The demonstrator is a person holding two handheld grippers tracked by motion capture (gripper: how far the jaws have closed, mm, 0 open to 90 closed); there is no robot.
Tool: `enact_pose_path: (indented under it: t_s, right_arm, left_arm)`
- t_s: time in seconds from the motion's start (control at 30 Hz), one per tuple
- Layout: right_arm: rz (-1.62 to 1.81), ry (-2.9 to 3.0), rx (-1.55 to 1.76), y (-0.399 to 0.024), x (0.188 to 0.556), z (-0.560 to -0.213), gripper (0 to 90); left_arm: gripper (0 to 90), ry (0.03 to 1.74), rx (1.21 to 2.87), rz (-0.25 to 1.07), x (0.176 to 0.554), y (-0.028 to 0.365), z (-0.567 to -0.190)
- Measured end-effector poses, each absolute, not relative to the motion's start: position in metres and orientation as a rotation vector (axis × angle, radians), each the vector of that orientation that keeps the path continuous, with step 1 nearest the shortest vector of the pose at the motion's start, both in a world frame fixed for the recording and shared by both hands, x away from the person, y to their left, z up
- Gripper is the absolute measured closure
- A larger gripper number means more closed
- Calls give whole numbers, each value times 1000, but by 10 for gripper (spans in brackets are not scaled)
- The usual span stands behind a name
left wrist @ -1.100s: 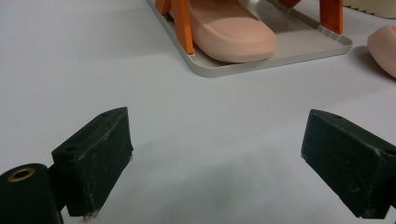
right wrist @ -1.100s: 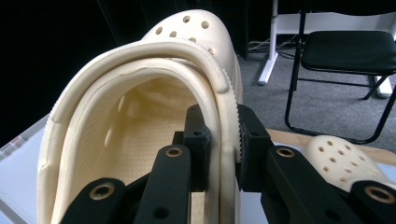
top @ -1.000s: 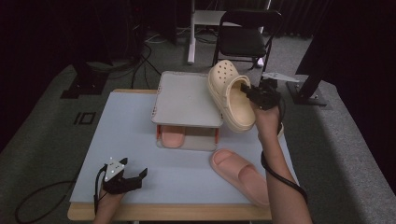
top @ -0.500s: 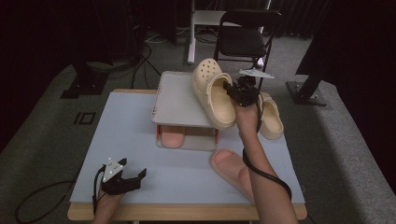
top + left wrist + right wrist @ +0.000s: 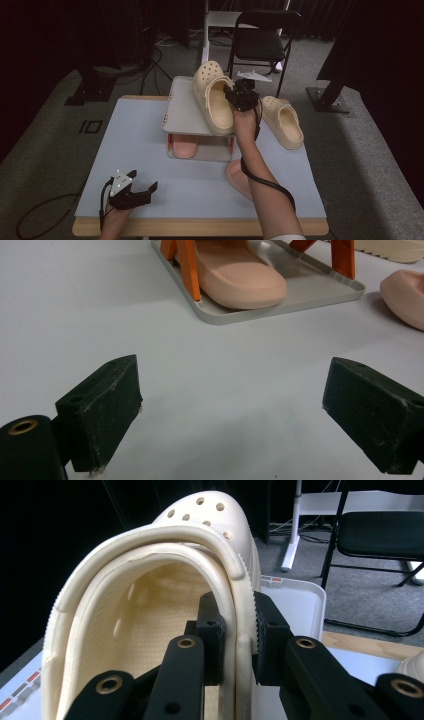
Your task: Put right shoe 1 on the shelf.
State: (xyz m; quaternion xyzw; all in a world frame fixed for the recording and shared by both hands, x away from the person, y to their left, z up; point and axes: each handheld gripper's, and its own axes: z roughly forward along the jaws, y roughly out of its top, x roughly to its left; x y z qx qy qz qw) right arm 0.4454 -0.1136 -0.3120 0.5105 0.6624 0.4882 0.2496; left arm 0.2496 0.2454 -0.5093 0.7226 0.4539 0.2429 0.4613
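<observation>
Cream clog (image 5: 214, 100) is up in the air over the top shelf of the little two-tier shoe rack (image 5: 184, 107), pinched by the right hand-held gripper (image 5: 239, 95). From the right gripper view you can see both black jaws squeezed on the clog's side wall near the heel opening, one pad inside the shoe and one outside, with the strap folded forward along the rim. Toe end with the vent holes points away from the person, toward the far edge of the rack.

Its twin, the second cream clog (image 5: 283, 120), sits flat on the tabletop (image 5: 135, 145) just to the right of the rack, sole down.

Down on the rack's bottom tray there's a pink slide (image 5: 239, 275) tucked between the orange legs, and another pink slide (image 5: 239, 177) lies on the tabletop in front of the rack, partly hidden by the person's right forearm.

Left hand-held gripper (image 5: 131, 192) is parked at the near left corner of the tabletop, jaws spread wide with nothing between them, just bare surface, aimed toward the rack.
</observation>
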Motion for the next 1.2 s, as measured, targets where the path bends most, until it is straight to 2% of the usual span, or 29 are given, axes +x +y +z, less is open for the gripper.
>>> enact_pose_path:
  t_s: [1.2]
  right_arm:
    - [1285, 1699, 1587, -24, 472, -327, 760]
  left_arm:
    - [86, 1109, 1753, 590, 247, 251, -507]
